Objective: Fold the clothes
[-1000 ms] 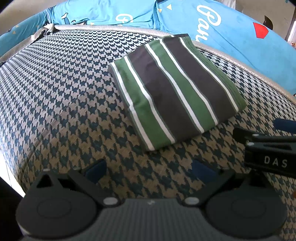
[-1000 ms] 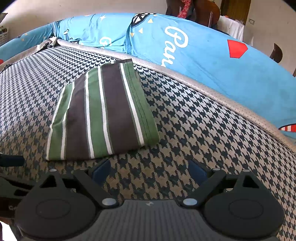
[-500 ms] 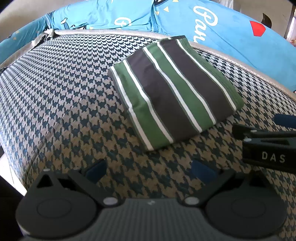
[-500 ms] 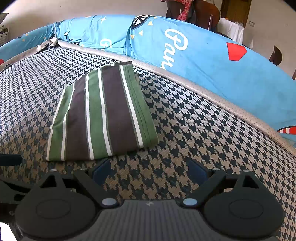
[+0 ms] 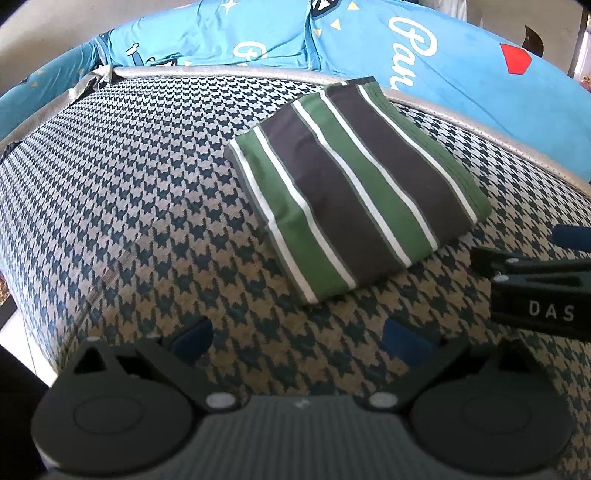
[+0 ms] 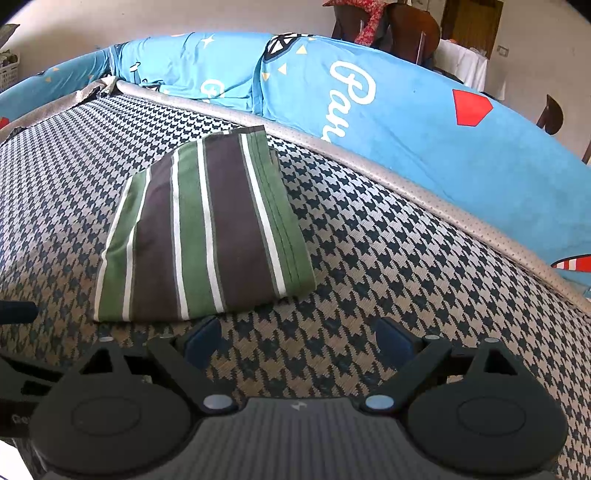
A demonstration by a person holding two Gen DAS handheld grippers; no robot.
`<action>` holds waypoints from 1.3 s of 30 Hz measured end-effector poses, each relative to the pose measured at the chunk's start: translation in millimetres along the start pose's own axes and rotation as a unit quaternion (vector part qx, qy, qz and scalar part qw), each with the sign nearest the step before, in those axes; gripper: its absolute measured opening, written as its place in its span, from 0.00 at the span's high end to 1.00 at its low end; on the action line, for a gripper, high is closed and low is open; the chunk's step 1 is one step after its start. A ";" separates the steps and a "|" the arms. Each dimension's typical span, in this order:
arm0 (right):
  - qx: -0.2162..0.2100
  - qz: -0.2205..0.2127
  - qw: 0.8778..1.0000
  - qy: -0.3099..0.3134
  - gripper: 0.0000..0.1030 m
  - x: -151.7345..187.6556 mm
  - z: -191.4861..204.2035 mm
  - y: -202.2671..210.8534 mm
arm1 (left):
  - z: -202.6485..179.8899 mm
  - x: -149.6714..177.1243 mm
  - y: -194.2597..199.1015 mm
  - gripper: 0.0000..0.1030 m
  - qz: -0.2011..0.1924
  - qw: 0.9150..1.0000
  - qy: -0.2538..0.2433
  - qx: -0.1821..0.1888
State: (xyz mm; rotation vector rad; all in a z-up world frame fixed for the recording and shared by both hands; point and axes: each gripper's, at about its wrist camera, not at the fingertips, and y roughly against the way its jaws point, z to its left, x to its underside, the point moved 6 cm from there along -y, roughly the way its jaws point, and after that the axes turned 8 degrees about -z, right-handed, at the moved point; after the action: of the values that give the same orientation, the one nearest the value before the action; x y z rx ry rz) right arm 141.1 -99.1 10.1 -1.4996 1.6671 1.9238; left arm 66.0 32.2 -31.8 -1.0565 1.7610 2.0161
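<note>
Now | folded striped garment point(image 5: 354, 192) flat on houndstooth mat point(image 5: 129, 177) | alone

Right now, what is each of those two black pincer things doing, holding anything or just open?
Left gripper: open, holding nothing.
Right gripper: open, holding nothing; the folded green, brown and white striped garment lies free.

The right gripper point(image 5: 570, 254) enters the left wrist view only at the right edge of the frame, cut off so its jaw spacing cannot be read. The white script on the blue bedding point(image 6: 424, 122) is partly hidden behind the houndstooth mat point(image 6: 388, 258). Inner layers of the folded striped garment point(image 5: 354, 192) are covered. Dark furniture point(image 6: 399, 26) at the upper right is cropped and indistinct.
</note>
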 end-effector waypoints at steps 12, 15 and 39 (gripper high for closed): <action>0.003 0.000 1.000 0.000 0.11 -0.7 0.7 0.3 | -1.7 1.7 1.1 0.00 0.009 1.000 -0.011 0.009; 0.006 0.001 1.000 -0.005 0.11 -0.3 -1.0 -0.3 | -2.3 2.8 1.4 0.00 0.012 1.000 -0.013 0.012; 0.007 0.006 1.000 -0.014 0.11 0.6 -3.6 -1.8 | -1.5 3.1 -0.4 0.00 0.015 0.999 -0.027 0.018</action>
State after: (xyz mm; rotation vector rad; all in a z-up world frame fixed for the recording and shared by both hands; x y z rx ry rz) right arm 144.0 -101.7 9.0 -1.4551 1.6778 1.9251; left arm 64.6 30.1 -34.2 -0.9611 1.7884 2.0033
